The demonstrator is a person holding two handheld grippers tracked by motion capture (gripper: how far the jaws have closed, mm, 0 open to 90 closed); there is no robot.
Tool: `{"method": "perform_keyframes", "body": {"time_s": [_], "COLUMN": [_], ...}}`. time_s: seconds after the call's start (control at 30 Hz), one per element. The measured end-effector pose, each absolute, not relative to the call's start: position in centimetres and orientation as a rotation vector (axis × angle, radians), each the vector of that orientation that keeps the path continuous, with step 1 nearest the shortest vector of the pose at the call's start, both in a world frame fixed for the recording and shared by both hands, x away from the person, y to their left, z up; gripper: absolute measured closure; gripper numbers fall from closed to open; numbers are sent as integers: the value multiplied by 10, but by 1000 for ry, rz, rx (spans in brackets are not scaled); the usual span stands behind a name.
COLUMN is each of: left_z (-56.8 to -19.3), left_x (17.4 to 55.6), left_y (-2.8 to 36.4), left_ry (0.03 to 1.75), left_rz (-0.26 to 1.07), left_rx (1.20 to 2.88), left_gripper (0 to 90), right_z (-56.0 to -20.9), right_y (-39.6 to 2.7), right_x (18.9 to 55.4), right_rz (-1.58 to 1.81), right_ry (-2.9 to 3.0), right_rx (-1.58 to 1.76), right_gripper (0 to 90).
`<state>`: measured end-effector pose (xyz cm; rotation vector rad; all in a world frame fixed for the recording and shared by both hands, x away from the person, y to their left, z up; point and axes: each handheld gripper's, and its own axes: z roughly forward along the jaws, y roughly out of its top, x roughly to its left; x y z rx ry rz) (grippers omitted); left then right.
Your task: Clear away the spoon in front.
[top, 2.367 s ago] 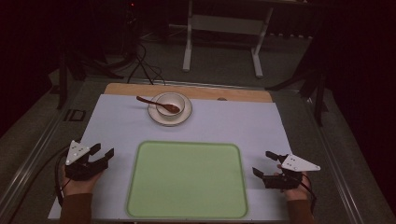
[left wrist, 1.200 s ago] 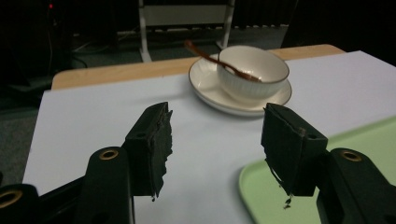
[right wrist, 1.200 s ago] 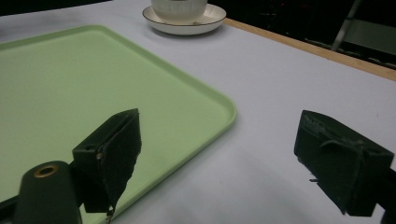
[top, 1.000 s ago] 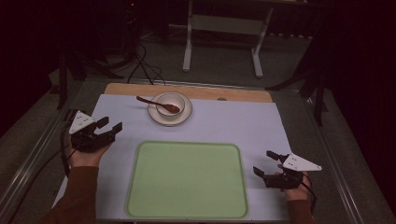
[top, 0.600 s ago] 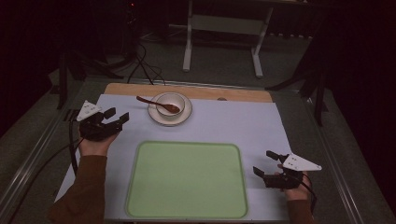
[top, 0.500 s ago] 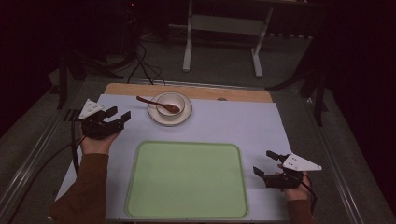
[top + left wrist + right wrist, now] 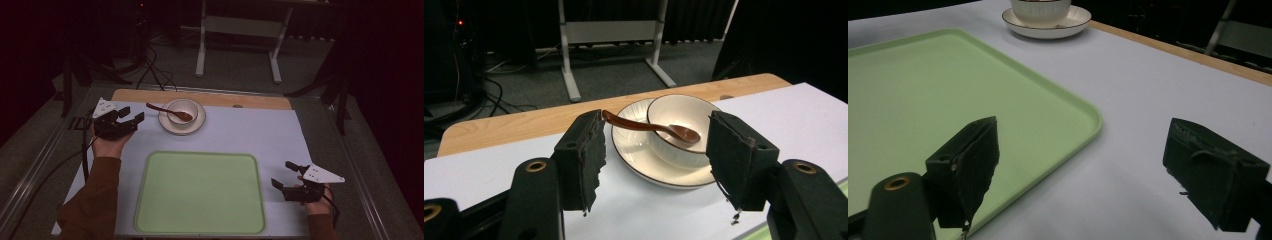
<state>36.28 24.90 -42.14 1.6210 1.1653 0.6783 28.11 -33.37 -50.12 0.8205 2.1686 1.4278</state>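
A white bowl [image 7: 182, 109] stands on a white saucer [image 7: 170, 125] near the table's far edge, with a brown spoon [image 7: 167, 112] lying in it, handle out to the left. My left gripper [image 7: 131, 115] is open just left of the saucer, its jaws pointing at the spoon handle. In the left gripper view the bowl [image 7: 681, 117], saucer [image 7: 634, 145] and spoon [image 7: 651, 127] lie between and beyond the open jaws [image 7: 656, 160]. My right gripper [image 7: 284, 175] rests open at the tray's right side, holding nothing; its own view [image 7: 1088, 170] shows the same.
A large empty green tray [image 7: 200, 192] lies in the middle front of the white mat [image 7: 250, 132]; its corner [image 7: 998, 100] is seen in the right gripper view. A wooden strip [image 7: 240, 100] runs along the table's far edge. A metal stand [image 7: 237, 30] is on the floor beyond.
My left gripper has moved from the tray's left side forward and rightward up to the saucer and spoon handle. The right gripper has stayed put.
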Motion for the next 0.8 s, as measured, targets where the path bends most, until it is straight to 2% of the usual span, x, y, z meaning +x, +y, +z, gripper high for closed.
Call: {"method": "perform_keyframes", "body": {"time_s": [0.5, 0.8], "left_z": [-417, -418], "left_x": [388, 403], "left_y": [250, 259], "left_ry": [1164, 1202], "left_rz": [709, 691], "left_rx": [1620, 1538], "left_gripper": [394, 394], "right_z": [-501, -501], "right_y": [-333, -333], "right_x": [281, 281], "right_rz": [1428, 1429], "right_ry": [2171, 2174], "right_rx": [819, 818], "right_gripper": [146, 146]}}
